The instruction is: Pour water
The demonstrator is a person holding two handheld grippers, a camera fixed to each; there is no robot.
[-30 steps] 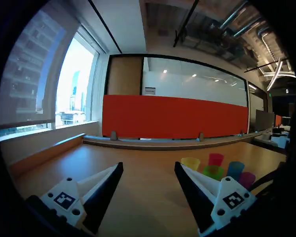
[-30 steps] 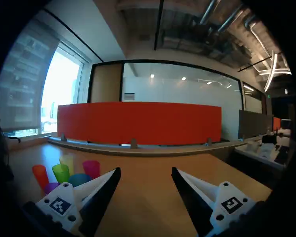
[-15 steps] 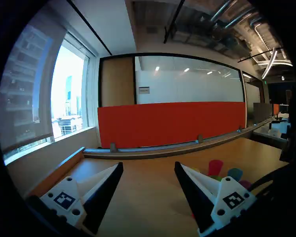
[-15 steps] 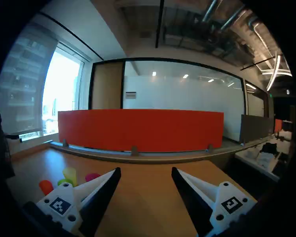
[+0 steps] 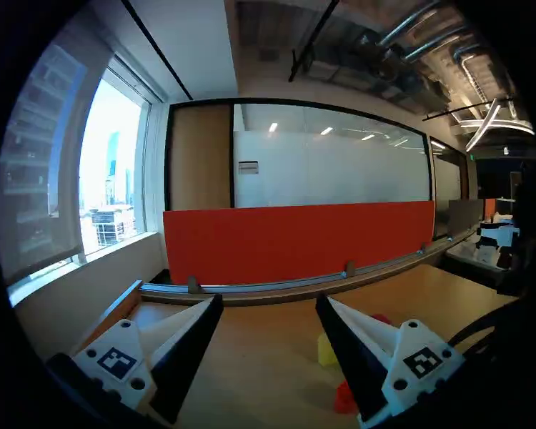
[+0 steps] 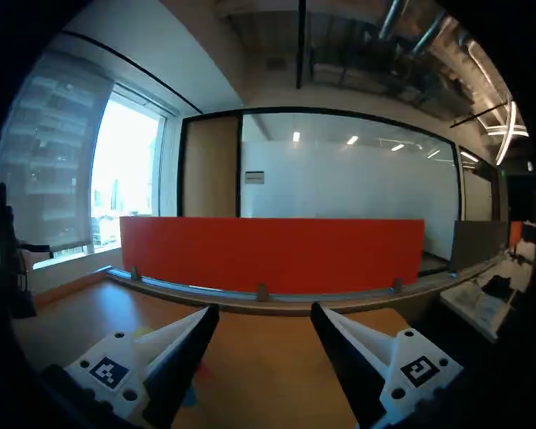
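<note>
Desk (image 5: 268, 368) holds yellow cup (image 5: 326, 350), red cup (image 5: 344, 399).

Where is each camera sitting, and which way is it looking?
Left gripper view: rides on the left gripper, low over the wooden table, facing the orange partition; its two open fingers show, with a yellow cup and a red cup beside the finger on the picture's right.
Right gripper view: rides on the right gripper, also low over the table, facing the same partition; its two open fingers show.
Shared: the table, the partition, the glass wall and the bright window.
</note>
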